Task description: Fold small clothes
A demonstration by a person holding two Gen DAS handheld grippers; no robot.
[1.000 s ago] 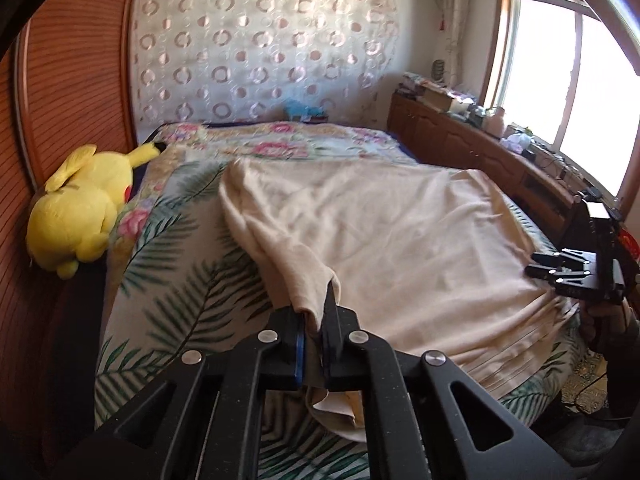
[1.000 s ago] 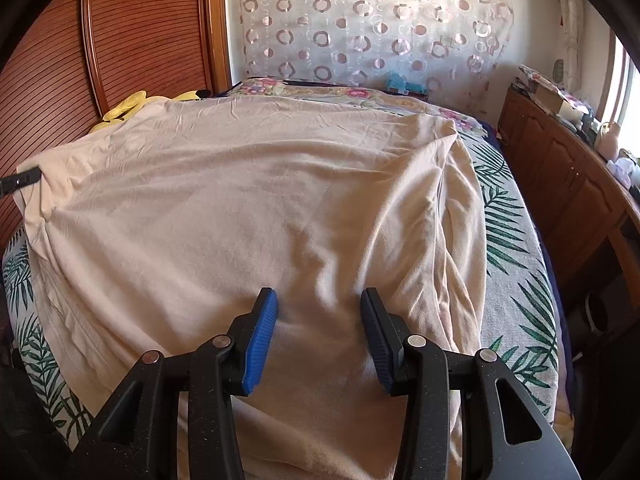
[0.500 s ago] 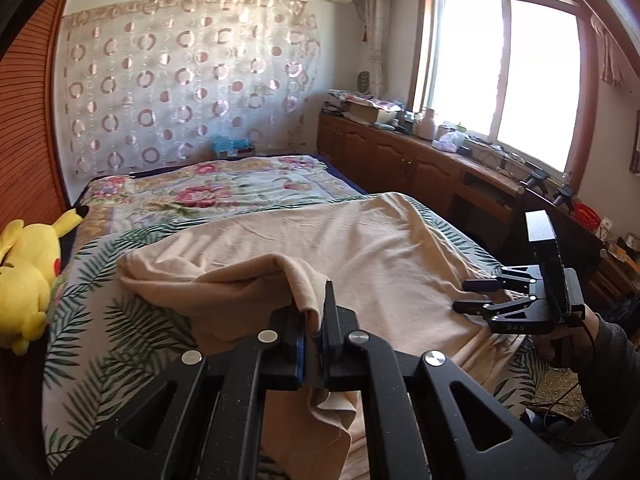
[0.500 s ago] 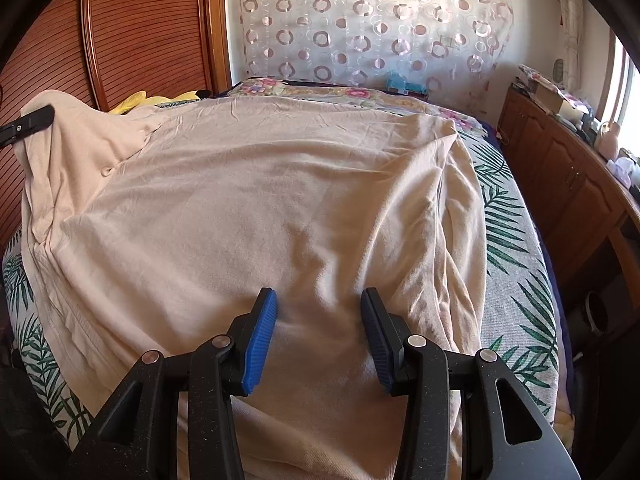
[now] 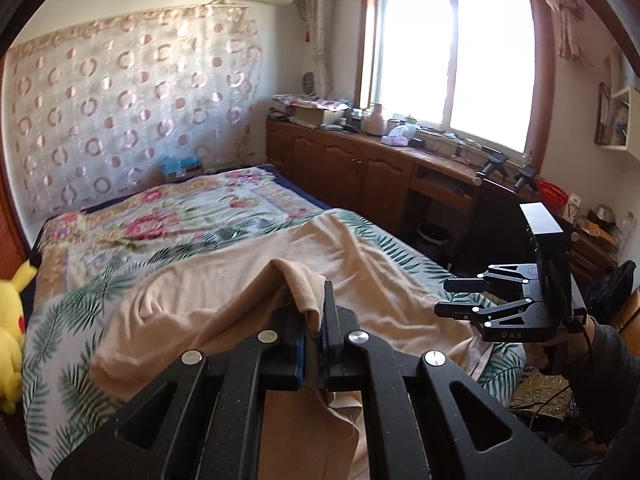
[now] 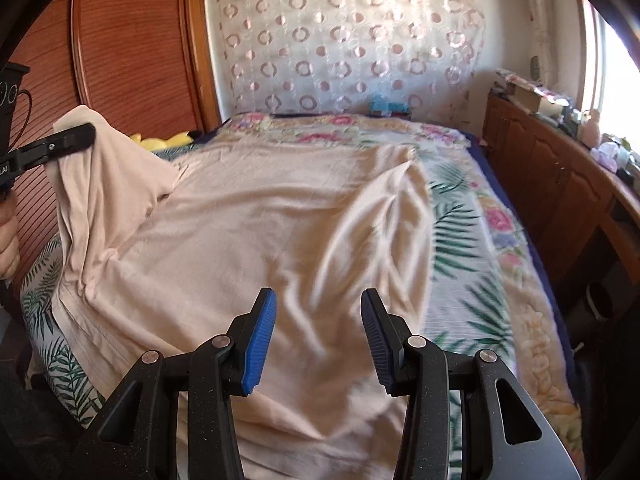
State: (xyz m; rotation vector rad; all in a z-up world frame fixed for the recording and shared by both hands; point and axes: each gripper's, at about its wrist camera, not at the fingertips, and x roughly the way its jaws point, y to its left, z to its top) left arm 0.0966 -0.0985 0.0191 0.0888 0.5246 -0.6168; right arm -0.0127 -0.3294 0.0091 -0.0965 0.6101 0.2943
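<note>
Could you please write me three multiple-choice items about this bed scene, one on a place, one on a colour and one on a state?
1. Where does the yellow plush toy lie in the left wrist view?
A. at the left edge of the bed
B. on the wooden cabinets
C. on the window sill

2. What colour is the garment spread on the bed?
A. dark blue
B. pale peach
C. green

3. How is the left gripper?
A. open above the cloth
B. shut on a fold of the garment
C. shut on the plush toy

Answers:
1 A, the toy sits beside the leaf-patterned cover at the picture's left edge.
2 B, the cloth is pale peach in both views.
3 B, peach fabric is pinched between its fingers, while the right gripper stands open over the cloth.
</note>
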